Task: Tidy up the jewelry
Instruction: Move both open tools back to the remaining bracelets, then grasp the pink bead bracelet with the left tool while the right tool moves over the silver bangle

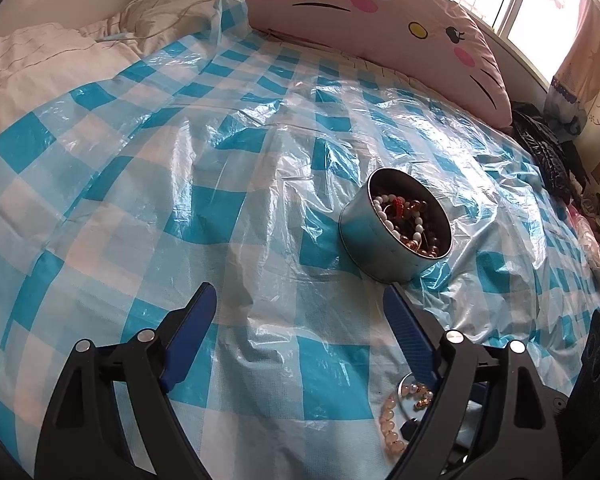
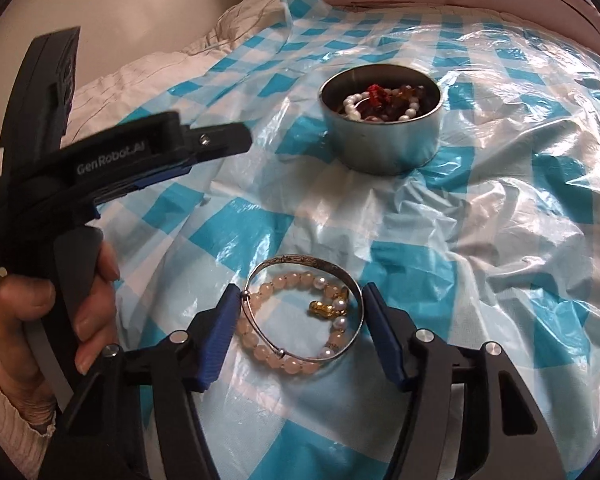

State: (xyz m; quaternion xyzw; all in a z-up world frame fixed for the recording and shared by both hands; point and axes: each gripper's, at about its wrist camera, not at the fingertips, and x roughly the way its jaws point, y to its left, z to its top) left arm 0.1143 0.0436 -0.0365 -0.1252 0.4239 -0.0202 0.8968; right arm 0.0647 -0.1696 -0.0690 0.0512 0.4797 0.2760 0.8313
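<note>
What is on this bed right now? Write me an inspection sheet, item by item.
Surface: bed covered by a crinkled blue-and-white checked plastic sheet.
Job's things: round metal tin holding bead strands; silver bangle lying over a pink bead bracelet with pearls and gold charm, on the sheet outside the tin.
Clutter: dark clothing at the bed's edge.
Grippers: right gripper open, its fingers either side of the bangle; left gripper open, holding nothing.
Cables: thin cord on the quilt.
Surroundings: cat-face pillow, white quilt, window.
</note>
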